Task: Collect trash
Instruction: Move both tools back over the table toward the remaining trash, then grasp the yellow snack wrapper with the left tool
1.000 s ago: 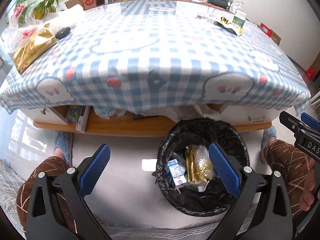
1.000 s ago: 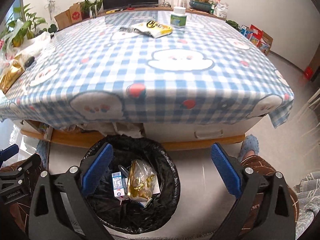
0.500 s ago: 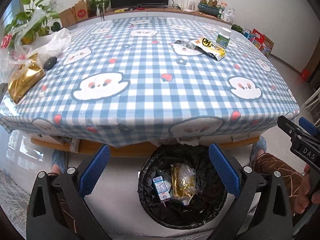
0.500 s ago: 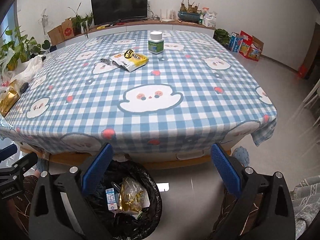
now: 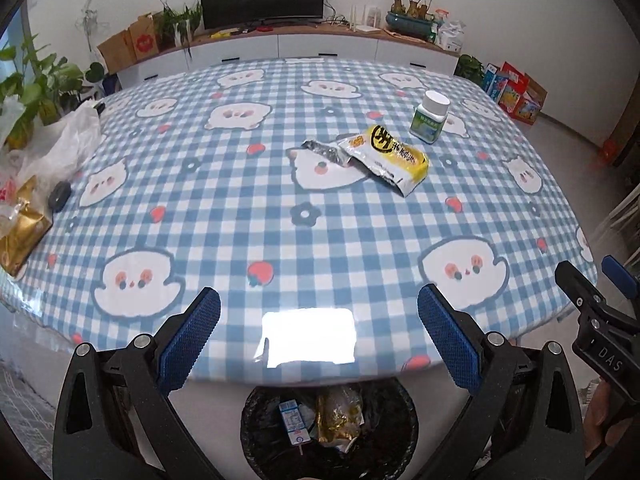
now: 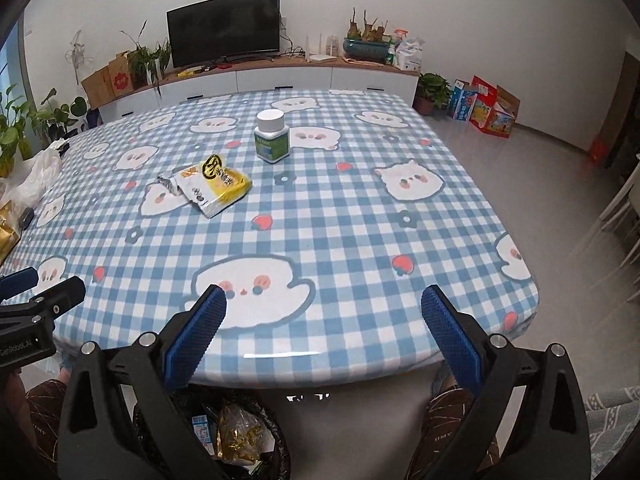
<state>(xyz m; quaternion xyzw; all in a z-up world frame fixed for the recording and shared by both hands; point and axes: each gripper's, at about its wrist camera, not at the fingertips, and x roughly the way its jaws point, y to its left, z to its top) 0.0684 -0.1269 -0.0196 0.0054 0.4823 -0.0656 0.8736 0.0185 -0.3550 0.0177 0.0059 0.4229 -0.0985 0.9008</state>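
A yellow and silver snack wrapper (image 5: 384, 158) (image 6: 212, 188) lies torn open on the blue checked tablecloth (image 5: 280, 200) (image 6: 340, 220). Behind it stands a green pill bottle with a white cap (image 5: 430, 118) (image 6: 272, 136). Below the table's near edge, a black-lined trash bin (image 5: 264, 436) (image 6: 276, 444) holds a small carton (image 5: 294, 420) and a gold foil bag (image 5: 340, 416). My left gripper (image 5: 319, 332) is open and empty above the table's near edge. My right gripper (image 6: 322, 332) is open and empty too, to its right.
At the table's left edge lie a gold bag (image 5: 20, 236), a white plastic bag (image 5: 68, 140) and a black round object (image 5: 60, 196). Potted plants (image 5: 32, 88) stand left. A TV (image 6: 224, 28) on a low cabinet is behind; boxes (image 6: 484, 108) sit on the floor right.
Both grippers have risen from the bin up above the table's edge. The bin has dropped to the bottom of both views; the wrapper and bottle now look closer.
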